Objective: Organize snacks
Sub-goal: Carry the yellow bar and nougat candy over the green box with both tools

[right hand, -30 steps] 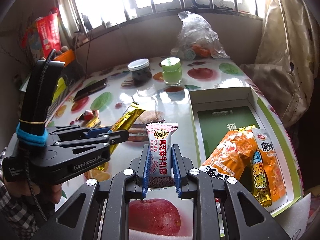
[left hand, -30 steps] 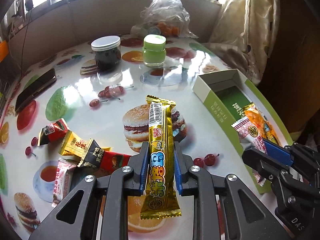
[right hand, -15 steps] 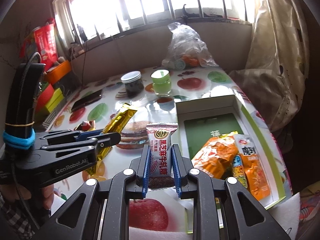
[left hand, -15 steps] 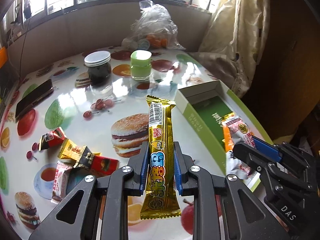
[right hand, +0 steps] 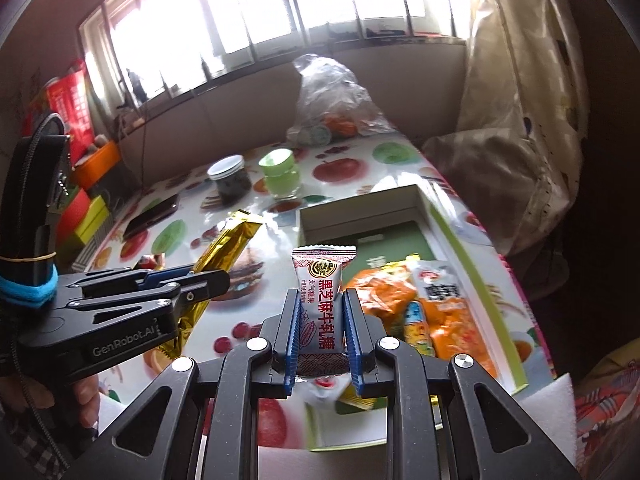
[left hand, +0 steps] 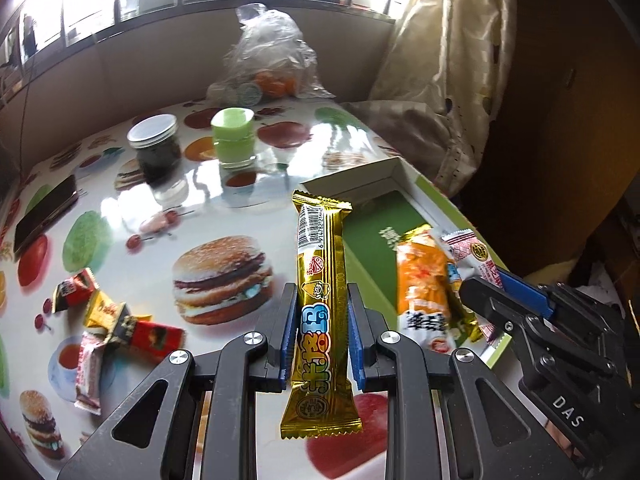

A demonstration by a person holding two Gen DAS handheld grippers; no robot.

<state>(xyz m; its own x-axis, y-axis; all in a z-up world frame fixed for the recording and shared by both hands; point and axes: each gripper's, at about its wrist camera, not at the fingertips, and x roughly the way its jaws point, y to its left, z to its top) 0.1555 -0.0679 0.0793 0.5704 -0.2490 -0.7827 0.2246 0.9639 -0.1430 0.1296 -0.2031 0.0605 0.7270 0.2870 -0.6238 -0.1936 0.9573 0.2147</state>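
In your left wrist view, your left gripper (left hand: 319,334) fingers pinch the gold snack bar (left hand: 320,304) upright above the bench (left hand: 120,208); the open green box (left hand: 440,200) sits at two o'clock, loose candies (left hand: 108,320) at nine. In your right wrist view, your right gripper (right hand: 320,330) fingers clamp the sesame nougat packet (right hand: 323,304) at the box's near left edge, orange snack packs (right hand: 436,312) inside at three o'clock.

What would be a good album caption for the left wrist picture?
Left gripper clamps a long gold snack bar above the fruit-print table, beside the green box where orange snack packs already lie.
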